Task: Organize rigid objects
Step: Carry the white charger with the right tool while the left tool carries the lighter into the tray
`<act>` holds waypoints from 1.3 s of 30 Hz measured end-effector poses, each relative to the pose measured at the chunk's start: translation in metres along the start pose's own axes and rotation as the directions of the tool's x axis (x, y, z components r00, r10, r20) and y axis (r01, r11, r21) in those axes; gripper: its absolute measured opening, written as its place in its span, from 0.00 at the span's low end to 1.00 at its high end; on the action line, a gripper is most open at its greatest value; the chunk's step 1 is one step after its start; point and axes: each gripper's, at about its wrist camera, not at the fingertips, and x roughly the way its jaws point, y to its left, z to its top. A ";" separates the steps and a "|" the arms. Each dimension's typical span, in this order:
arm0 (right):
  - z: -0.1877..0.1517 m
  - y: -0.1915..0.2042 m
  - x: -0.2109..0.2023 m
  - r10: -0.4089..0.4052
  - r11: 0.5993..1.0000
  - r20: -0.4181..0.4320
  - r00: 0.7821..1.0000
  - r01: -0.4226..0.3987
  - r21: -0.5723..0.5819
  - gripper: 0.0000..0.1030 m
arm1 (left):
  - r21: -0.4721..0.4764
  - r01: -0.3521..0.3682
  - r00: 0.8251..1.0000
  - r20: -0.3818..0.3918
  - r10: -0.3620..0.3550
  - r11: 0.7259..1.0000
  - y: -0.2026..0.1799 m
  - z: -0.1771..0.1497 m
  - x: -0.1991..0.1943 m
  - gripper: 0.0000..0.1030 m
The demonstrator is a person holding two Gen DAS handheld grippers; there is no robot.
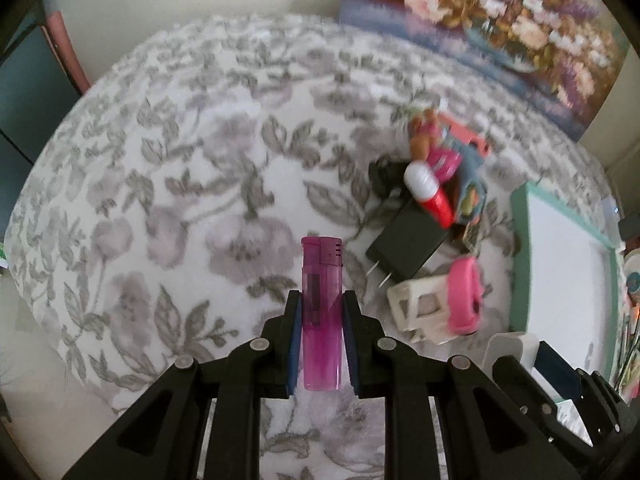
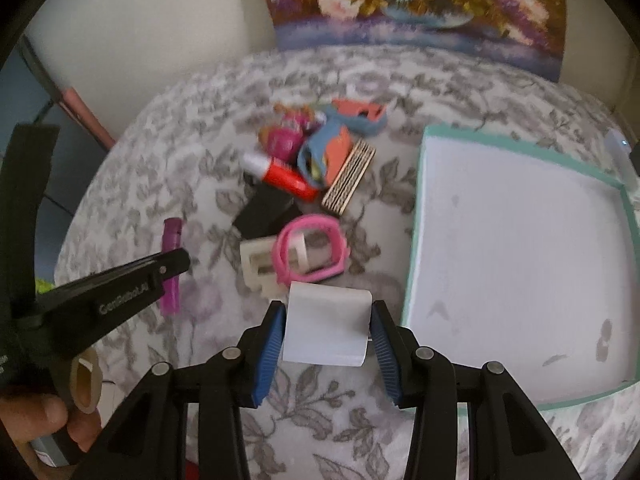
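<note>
My left gripper (image 1: 321, 300) is shut on a translucent pink lighter (image 1: 322, 304), which stands lengthwise between the blue pads, lifted above the flowered cloth. From the right wrist view the same lighter (image 2: 171, 240) shows beside the left gripper's black finger. My right gripper (image 2: 326, 312) is shut on a white rounded block (image 2: 326, 326), held just left of the teal-rimmed white tray (image 2: 416, 240). A pile lies beyond: a pink ring (image 2: 310, 254), a white frame piece (image 2: 258, 266), a black plug adapter (image 2: 266, 212), a red and white tube (image 2: 280, 176) and a blue-orange toy (image 2: 332, 148).
A flowered cloth (image 1: 180, 200) covers the table. A floral painting (image 2: 416, 0) leans on the wall at the back. A striped wooden piece (image 2: 349, 182) lies by the toy. A person's hand (image 2: 44, 412) grips the left tool at lower left. The tray (image 1: 520, 264) shows at the right of the left wrist view.
</note>
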 end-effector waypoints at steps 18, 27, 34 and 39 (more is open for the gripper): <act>0.025 -0.127 -0.042 -0.248 0.927 0.134 0.960 0.195 0.319 0.45 | 0.150 0.075 0.991 0.096 -0.090 0.986 -0.095 0.024 -0.051 0.20; 0.013 -0.200 -0.055 -0.422 0.820 0.089 0.902 0.338 0.462 0.45 | 0.278 0.154 0.985 0.029 -0.168 0.948 -0.179 0.020 -0.030 0.20; 0.005 -0.225 -0.049 -0.453 0.779 0.046 0.890 0.371 0.506 0.45 | 0.346 0.196 0.977 0.008 -0.211 0.918 -0.219 0.007 -0.004 0.20; 0.004 -0.226 -0.043 -0.458 0.781 0.026 0.889 0.389 0.488 0.45 | 0.375 0.206 0.975 0.003 -0.223 0.904 -0.230 0.000 0.008 0.20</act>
